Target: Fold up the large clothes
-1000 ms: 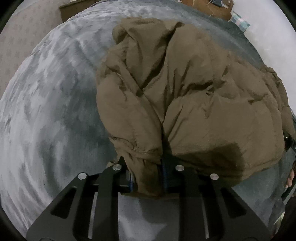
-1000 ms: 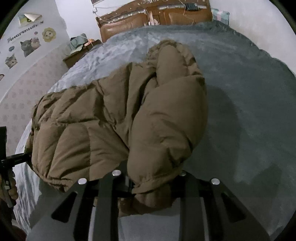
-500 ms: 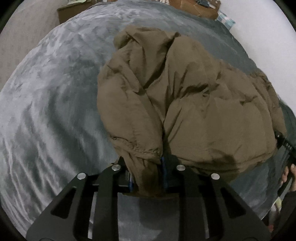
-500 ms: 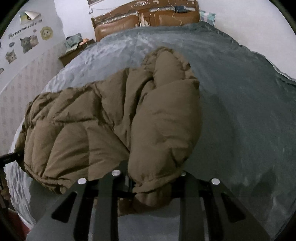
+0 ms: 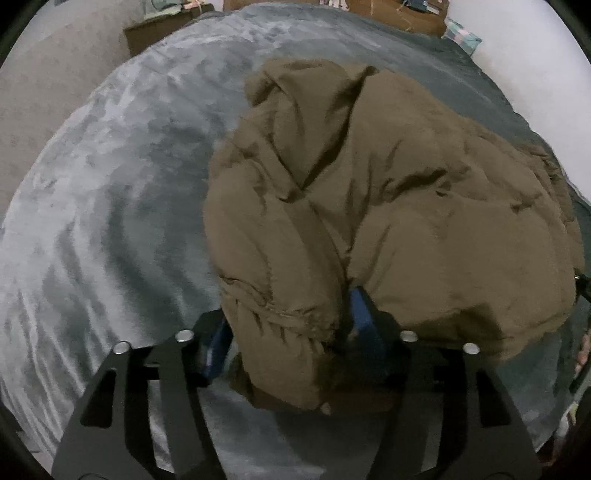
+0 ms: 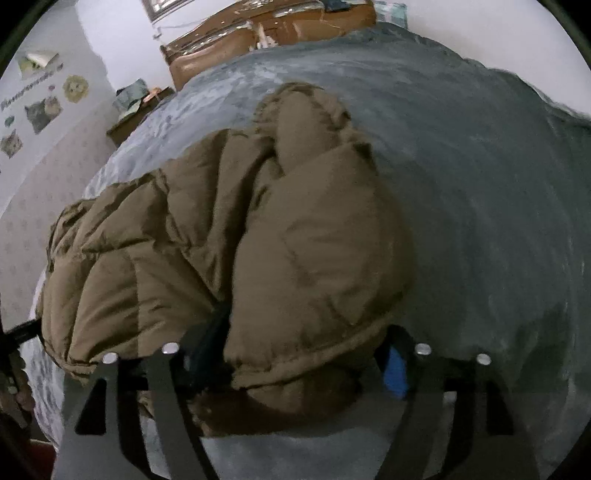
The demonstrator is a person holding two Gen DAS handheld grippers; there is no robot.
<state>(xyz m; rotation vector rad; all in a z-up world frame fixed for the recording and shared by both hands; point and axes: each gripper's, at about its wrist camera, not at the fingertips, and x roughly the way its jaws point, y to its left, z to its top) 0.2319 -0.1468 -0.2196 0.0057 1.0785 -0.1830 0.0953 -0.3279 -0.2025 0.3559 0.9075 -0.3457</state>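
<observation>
A brown puffy jacket (image 5: 388, 206) lies bunched on the grey bedspread (image 5: 110, 192); it also shows in the right wrist view (image 6: 258, 240). My left gripper (image 5: 291, 332) has its jaws spread wide, with the jacket's left sleeve cuff (image 5: 280, 325) lying loose between them. My right gripper (image 6: 299, 362) is also spread wide, with the right sleeve cuff (image 6: 295, 358) resting between its blue-padded fingers (image 6: 395, 369). Both cuffs sit at the near edge of the jacket.
A brown headboard (image 6: 266, 33) and a nightstand (image 6: 136, 110) stand at the far end of the bed. A wall with cat stickers (image 6: 40, 110) runs along the left. The bedspread (image 6: 498, 184) stretches to the right of the jacket.
Both grippers have opened wide, letting go of the sleeve cuffs they held shut. The jacket has settled on the bed, and both views have shifted slightly.
</observation>
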